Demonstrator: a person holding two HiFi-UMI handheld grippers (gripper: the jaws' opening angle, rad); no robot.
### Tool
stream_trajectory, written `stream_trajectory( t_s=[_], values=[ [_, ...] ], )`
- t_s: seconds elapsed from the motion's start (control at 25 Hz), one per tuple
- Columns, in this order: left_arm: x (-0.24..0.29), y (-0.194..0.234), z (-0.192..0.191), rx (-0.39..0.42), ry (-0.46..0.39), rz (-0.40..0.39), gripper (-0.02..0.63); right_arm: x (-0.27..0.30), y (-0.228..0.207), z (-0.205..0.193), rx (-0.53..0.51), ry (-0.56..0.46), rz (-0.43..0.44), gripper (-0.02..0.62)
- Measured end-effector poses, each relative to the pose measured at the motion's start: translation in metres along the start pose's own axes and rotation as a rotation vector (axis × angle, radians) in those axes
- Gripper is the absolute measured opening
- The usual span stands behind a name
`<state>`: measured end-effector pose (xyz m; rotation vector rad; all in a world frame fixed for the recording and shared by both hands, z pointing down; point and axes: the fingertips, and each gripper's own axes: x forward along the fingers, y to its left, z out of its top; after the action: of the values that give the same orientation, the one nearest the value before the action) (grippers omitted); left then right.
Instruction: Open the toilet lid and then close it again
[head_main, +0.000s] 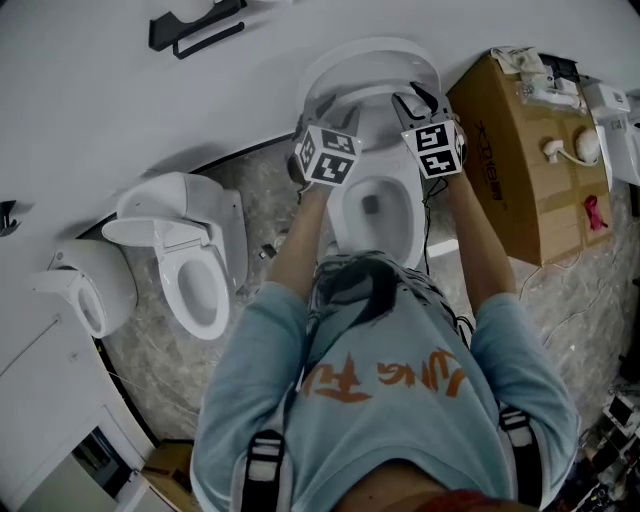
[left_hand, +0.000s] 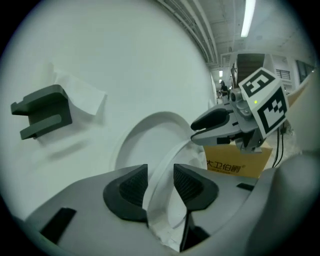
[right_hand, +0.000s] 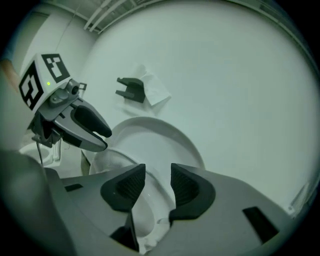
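Observation:
The white toilet (head_main: 372, 215) stands against the curved wall, its lid (head_main: 372, 58) upright against that wall. In front of the lid a white seat ring (head_main: 366, 97) is tilted up off the bowl. My left gripper (head_main: 303, 125) holds the ring's left edge: in the left gripper view the thin rim (left_hand: 161, 167) fills the gap between the pads of that gripper (left_hand: 160, 182). My right gripper (head_main: 418, 102) holds the right edge, and the rim (right_hand: 156, 187) sits between its pads (right_hand: 157, 182). Each gripper shows in the other's view, the right gripper (left_hand: 216, 127) and the left gripper (right_hand: 89, 127).
A big cardboard box (head_main: 520, 170) with small items on top stands right of the toilet. Two more white toilets (head_main: 195, 270) (head_main: 85, 285) stand at the left. A black holder (head_main: 195, 28) with tissue is fixed to the wall above.

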<state>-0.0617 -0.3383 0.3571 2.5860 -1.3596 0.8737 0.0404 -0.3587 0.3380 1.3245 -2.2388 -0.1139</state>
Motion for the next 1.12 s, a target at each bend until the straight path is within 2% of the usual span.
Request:
stream_trajectory(
  t_s=[0.2, 0.4, 0.6, 0.88, 1.12],
  values=[
    [-0.040, -0.004, 0.028, -0.036, -0.110, 0.040, 0.088, -0.045, -0.013, 0.016, 0.173, -0.107, -0.122, 0.085],
    [-0.069, -0.023, 0.058, -0.055, -0.197, 0.056, 0.046, -0.093, -0.024, 0.029, 0.253, -0.180, -0.206, 0.041],
    [-0.099, -0.049, 0.089, -0.109, -0.299, 0.055, 0.026, -0.145, -0.036, 0.036, 0.354, -0.252, -0.276, 0.014],
    [-0.137, -0.066, 0.119, -0.179, -0.386, 0.113, 0.026, -0.197, -0.048, 0.045, 0.457, -0.335, -0.301, 0.012],
    [-0.169, -0.071, 0.124, -0.195, -0.416, 0.190, 0.026, -0.230, -0.044, 0.060, 0.452, -0.399, -0.265, 0.012]
  ],
)
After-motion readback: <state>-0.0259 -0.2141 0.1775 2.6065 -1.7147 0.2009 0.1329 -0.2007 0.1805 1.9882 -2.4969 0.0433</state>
